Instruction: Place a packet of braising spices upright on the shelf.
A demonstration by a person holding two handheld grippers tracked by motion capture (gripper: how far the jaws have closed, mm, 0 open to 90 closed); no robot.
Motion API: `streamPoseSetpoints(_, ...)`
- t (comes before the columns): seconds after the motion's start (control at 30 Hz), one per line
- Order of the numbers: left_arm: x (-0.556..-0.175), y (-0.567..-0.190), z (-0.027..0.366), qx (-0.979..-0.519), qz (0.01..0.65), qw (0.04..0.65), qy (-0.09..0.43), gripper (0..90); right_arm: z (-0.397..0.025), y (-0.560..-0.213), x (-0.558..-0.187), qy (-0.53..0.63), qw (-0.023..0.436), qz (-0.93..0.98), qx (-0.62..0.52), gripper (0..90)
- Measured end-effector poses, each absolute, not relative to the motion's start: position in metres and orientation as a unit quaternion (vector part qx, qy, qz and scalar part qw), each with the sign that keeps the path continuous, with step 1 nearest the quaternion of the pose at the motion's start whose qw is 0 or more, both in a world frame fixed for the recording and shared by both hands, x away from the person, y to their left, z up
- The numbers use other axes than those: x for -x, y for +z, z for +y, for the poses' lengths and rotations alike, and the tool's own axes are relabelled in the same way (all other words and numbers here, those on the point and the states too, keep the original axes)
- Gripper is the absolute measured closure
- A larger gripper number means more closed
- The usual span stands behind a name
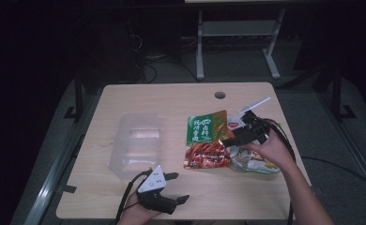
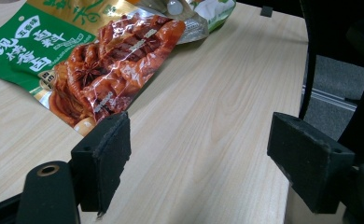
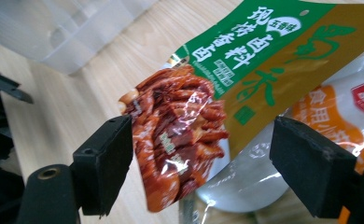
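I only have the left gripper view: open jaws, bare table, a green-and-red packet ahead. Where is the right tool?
Observer: The right tool is at the green-and-red packet. Its jaws are open with the packet's red end between them, not clamped.
Operator: Is anything under that packet?
Observer: Yes, a white-and-orange packet lies partly beneath it.
Operator: Is there somewhere to put it?
Observer: A clear container stands on the table left of the packets in the high view. It looks empty.
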State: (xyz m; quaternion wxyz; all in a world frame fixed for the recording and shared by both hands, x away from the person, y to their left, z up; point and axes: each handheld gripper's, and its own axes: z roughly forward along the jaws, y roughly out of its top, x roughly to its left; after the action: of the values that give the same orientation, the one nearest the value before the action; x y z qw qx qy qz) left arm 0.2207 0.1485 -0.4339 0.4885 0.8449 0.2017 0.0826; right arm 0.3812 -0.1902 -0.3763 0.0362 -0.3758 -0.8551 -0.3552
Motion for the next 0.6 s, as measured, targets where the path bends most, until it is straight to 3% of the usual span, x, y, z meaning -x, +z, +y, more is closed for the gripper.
streamPoseSetpoints(0.43,-0.221,-0.433,0.150,-0.840,0.206,0.496,0.081,21.3,-0.176,-0.381,-0.417,-0.309,0.031,-0.864,0.397,23.6)
streamPoseSetpoints(0.6,-0.221,-0.433,0.150,-0.838,0.208,0.498,0.079,21.3,-0.177,-0.386,-0.428,-0.298,0.029,-0.861,0.412,28.3)
